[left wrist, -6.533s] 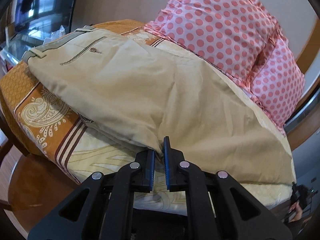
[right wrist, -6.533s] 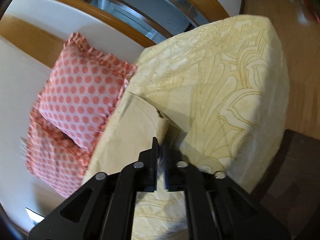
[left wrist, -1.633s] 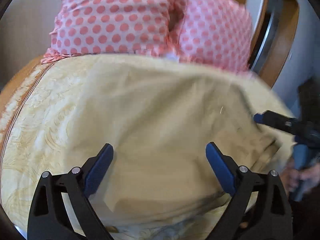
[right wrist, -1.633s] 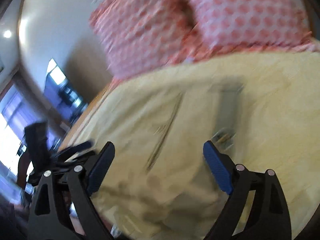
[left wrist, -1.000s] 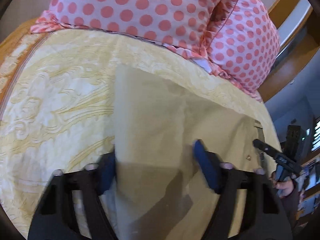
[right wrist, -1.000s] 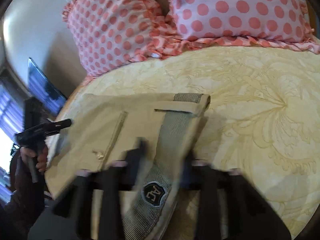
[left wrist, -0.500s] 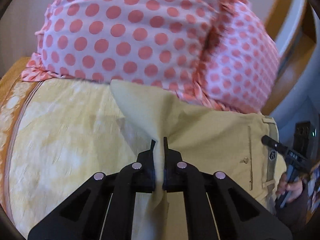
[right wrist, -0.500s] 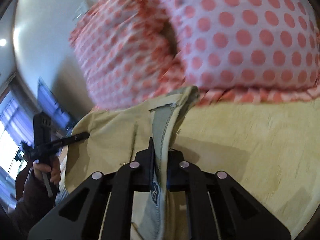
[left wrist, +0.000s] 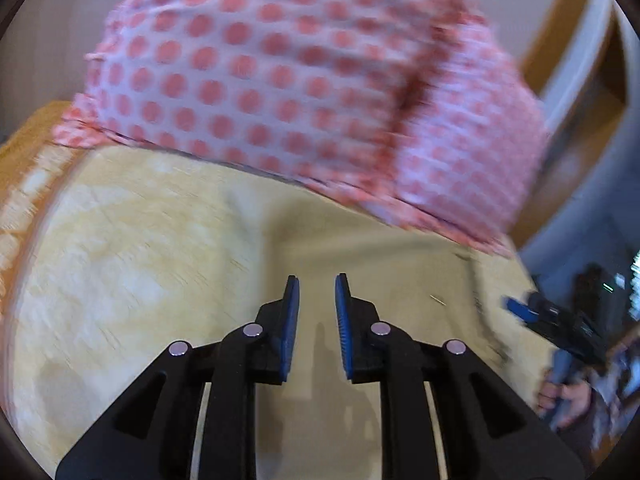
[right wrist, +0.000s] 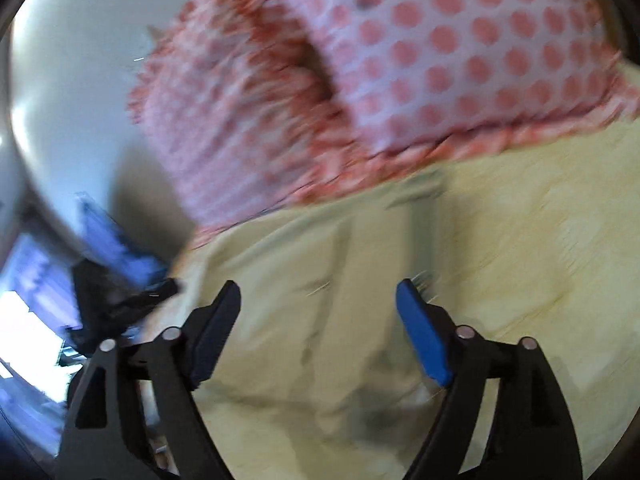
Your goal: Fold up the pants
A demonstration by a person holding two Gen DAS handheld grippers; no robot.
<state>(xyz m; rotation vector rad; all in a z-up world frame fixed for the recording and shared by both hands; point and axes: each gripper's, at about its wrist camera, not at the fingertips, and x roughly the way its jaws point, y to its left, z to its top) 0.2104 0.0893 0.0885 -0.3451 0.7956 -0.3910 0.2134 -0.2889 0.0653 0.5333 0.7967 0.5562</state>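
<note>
The khaki pants (left wrist: 360, 264) lie folded on the yellow bedspread (left wrist: 120, 264), their far edge close to the pillows. My left gripper (left wrist: 316, 284) hovers over the pants, its jaws a little apart and empty. In the right wrist view the pants (right wrist: 320, 320) fill the middle, with the waistband (right wrist: 416, 216) toward the pillows. My right gripper (right wrist: 318, 292) is wide open and empty above them. Each gripper also shows in the other's view: the right one in the left wrist view (left wrist: 520, 308), the left one in the right wrist view (right wrist: 132, 276). Both views are motion-blurred.
Two pink polka-dot pillows (left wrist: 280, 80) stand at the head of the bed, also in the right wrist view (right wrist: 460, 48). A wooden headboard (left wrist: 568, 28) curves behind them. The bedspread's orange border (left wrist: 20, 184) runs along the left. A white wall (right wrist: 72, 80) is at left.
Both grippers were shut on the pants half a second ago, lifting an edge toward the pillows. Now both have opened and let go, and the cloth lies flat.
</note>
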